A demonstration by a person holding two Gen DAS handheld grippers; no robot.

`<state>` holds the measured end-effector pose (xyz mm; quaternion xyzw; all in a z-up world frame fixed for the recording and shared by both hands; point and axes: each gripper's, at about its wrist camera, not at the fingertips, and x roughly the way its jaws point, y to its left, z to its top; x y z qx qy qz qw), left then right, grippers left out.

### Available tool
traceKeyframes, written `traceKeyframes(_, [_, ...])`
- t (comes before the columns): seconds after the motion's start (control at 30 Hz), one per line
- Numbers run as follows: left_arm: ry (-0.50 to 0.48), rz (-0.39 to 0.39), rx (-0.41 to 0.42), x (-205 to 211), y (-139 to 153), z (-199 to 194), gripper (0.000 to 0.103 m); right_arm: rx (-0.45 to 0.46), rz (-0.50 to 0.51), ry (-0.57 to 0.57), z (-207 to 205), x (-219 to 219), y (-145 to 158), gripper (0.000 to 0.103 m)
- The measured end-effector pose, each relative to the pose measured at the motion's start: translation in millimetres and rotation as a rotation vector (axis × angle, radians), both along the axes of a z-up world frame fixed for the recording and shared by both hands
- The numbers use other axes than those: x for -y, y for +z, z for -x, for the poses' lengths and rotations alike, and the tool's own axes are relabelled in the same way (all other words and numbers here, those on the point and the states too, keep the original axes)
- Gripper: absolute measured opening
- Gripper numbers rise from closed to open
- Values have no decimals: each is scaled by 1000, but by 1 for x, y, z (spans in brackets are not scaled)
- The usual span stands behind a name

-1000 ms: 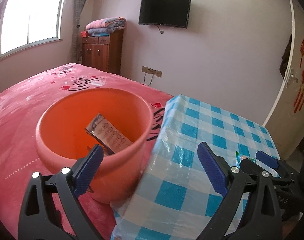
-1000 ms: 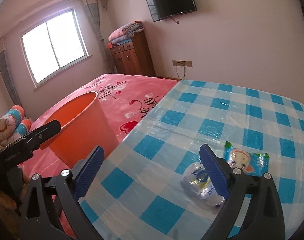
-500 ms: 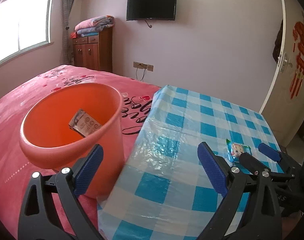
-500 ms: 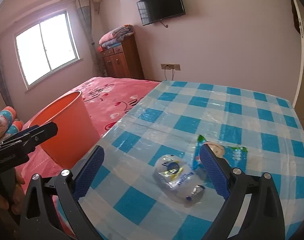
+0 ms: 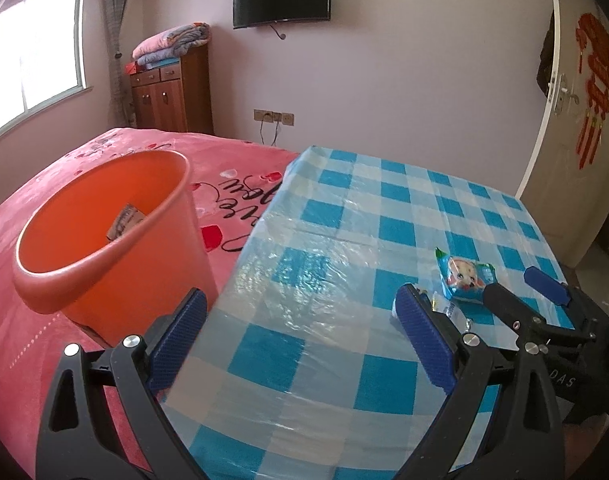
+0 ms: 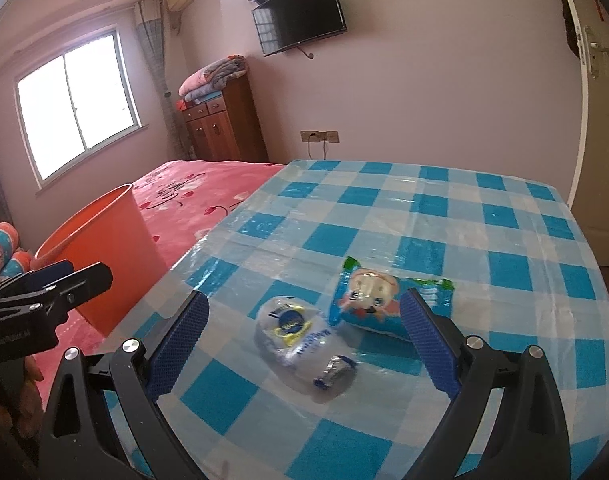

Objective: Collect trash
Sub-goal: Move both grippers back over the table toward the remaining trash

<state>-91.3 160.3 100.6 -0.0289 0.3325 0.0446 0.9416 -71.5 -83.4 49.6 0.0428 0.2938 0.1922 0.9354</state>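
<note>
1. Two pieces of trash are lying on the counter (image 6: 444, 216), near its front edge: a clear crumpled wrapper (image 6: 304, 344) with a blue and yellow label, and a blue snack packet (image 6: 380, 304) with a cartoon face. They are sitting just beside each other, apparently touching at the packet's lower left corner.

2. The right hand-held gripper (image 6: 304, 340) is hovering low over the wrapper with its jaws spread wide and nothing between them. The wrapper is sitting between the two blue pads in this view, so this is probably the piece being lined up for a grasp. The right pad is overlapping the packet in the picture; whether it is touching it I cannot tell.

3. The left hand-held gripper (image 5: 300, 344) is also standing open and empty, pointing across the counter's left corner. It is probably waiting its turn, or being kept clear of the right one.

4. The orange bin (image 5: 104, 240) is standing on the pink bed (image 5: 44, 184), right against the counter's left side, so that a picked piece needs only a short carry sideways. One flat packet (image 5: 124, 222) is already lying inside it, so the job looks partly done.

5. The checked plastic cover is glossy, and the wrapper is thin, so the pads may be sliding over it rather than catching it unless they come down low.
</note>
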Motion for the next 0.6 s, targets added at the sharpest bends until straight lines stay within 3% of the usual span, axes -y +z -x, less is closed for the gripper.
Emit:
traceKeyframes(0.37, [-29, 22, -78, 26, -20, -12, 96, -7, 30, -45, -9, 27, -19, 95])
traceKeyframes(0.6, [-83, 124, -165, 46, -39, -19, 96, -44, 48, -83, -24, 50, -35, 95])
